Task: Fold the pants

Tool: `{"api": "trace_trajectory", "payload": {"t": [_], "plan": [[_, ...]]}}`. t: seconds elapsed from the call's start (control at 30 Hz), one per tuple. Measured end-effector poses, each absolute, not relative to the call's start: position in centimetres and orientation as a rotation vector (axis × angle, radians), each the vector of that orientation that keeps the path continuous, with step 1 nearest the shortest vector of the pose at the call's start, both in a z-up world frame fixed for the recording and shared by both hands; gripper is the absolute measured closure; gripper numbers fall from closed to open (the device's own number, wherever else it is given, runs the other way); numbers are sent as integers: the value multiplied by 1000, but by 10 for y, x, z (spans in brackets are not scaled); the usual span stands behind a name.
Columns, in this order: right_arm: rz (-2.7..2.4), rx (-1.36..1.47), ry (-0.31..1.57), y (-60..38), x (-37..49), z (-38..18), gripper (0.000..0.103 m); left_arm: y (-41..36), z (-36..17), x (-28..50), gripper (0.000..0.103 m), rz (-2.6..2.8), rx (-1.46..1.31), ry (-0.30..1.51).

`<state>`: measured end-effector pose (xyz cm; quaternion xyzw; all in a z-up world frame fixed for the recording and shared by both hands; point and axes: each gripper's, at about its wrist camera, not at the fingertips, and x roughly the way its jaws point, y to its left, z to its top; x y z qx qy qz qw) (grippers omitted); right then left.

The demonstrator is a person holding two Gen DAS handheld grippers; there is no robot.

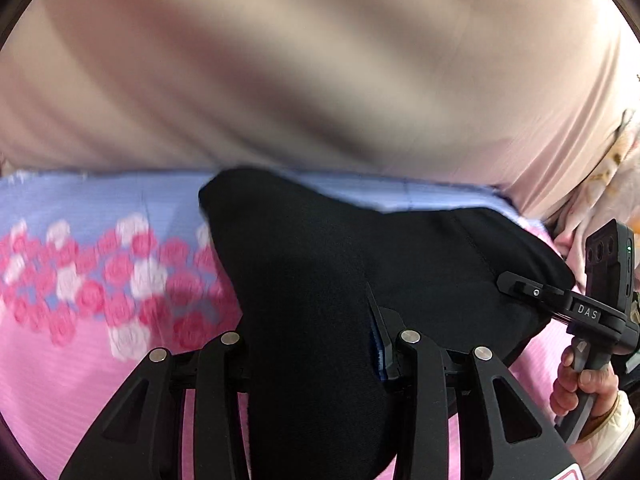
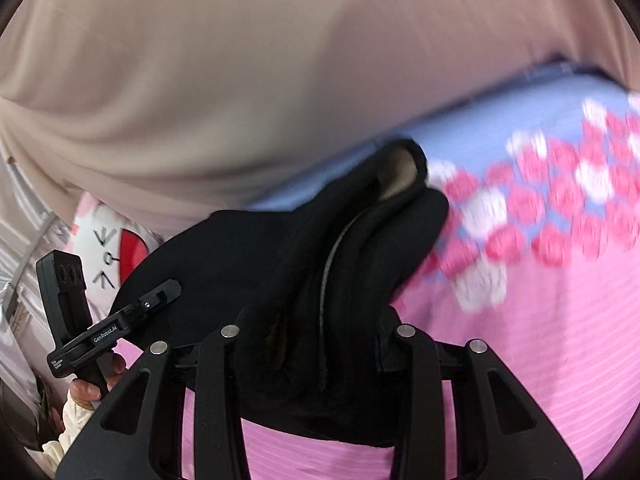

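Observation:
Black pants (image 1: pixel 320 248) hang bunched over the pink bed sheet (image 1: pixel 100 360), stretched between both grippers. My left gripper (image 1: pixel 316 340) is shut on a thick fold of them; fabric hides most of its fingers, and one blue-padded finger (image 1: pixel 378 320) shows at the right. My right gripper (image 1: pixel 516 286), held by a hand (image 1: pixel 576 388), clamps the pants' far right edge. In the right wrist view the pants (image 2: pixel 248 256) bulge up between the fingers of the right gripper (image 2: pixel 320 340), with a seam and an open hem (image 2: pixel 400 168) showing. The left gripper (image 2: pixel 164 294) grips their left edge.
The sheet (image 2: pixel 520 360) is pink with a band of roses and a blue strip at its far side. A beige cloth surface (image 1: pixel 280 60) rises behind it. A cartoon-print cushion (image 2: pixel 108 248) and pale floral bedding (image 1: pixel 616 168) lie at the bed's end.

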<state>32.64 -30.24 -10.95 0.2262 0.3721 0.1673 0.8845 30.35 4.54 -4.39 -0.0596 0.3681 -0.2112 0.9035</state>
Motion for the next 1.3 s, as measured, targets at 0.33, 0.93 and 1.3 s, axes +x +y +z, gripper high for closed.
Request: {"api": "trace_trajectory", "payload": {"t": [0.33, 0.93, 1.3], "plan": [[330, 499, 830, -307, 319, -136, 51, 55, -73, 296, 51, -399, -160, 803], [-86, 196, 674, -276, 67, -74, 17, 15, -2, 94, 11, -157, 205, 699], [-109, 133, 586, -242, 55, -30, 16, 3, 20, 75, 11, -128, 108, 692]]}}
